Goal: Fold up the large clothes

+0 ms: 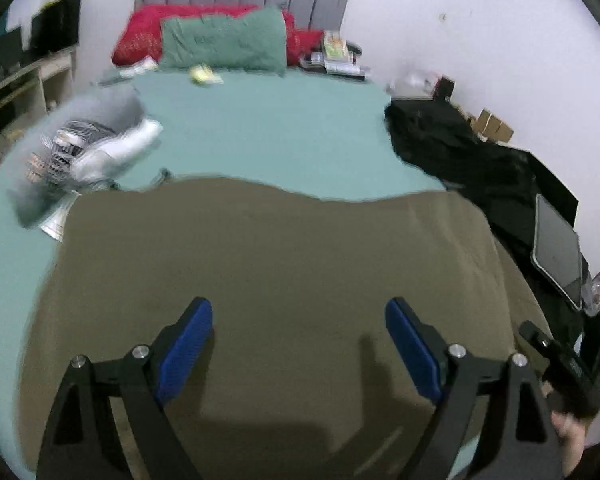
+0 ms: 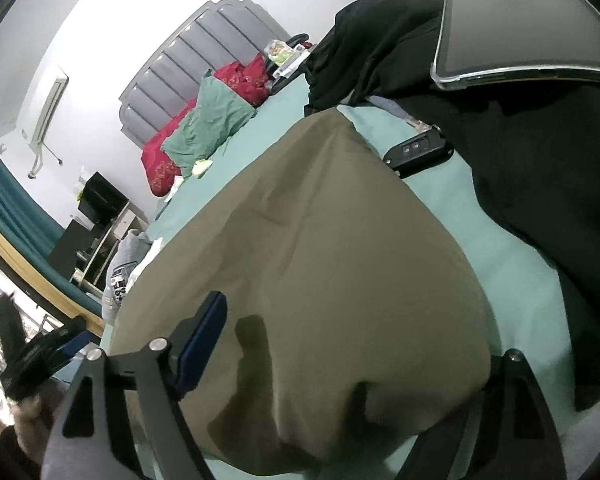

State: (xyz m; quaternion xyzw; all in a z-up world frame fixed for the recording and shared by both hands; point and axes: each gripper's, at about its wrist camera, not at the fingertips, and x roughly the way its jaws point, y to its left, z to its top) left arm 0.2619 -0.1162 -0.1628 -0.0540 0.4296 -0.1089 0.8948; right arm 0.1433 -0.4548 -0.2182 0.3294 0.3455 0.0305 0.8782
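An olive-brown garment (image 1: 268, 264) lies spread flat on the teal bed sheet (image 1: 260, 128). My left gripper (image 1: 300, 306) hovers over its near part, jaws wide open, with only flat cloth below them. In the right wrist view the same garment (image 2: 320, 240) ends in a rounded fold near the camera. My right gripper (image 2: 356, 332) is open around that fold; its left blue pad (image 2: 204, 340) stands clear of the cloth, and the right finger is partly hidden behind it. A hand holds the right gripper (image 1: 560, 372) at the garment's right edge.
A heap of black clothes (image 1: 460, 148) and a tablet (image 2: 520, 24) lie along the bed's right side, with a black key fob (image 2: 416, 152) beside them. Grey and white clothes (image 1: 100, 148) sit at the left. Green pillow (image 1: 224, 42), red pillow and grey headboard are at the far end.
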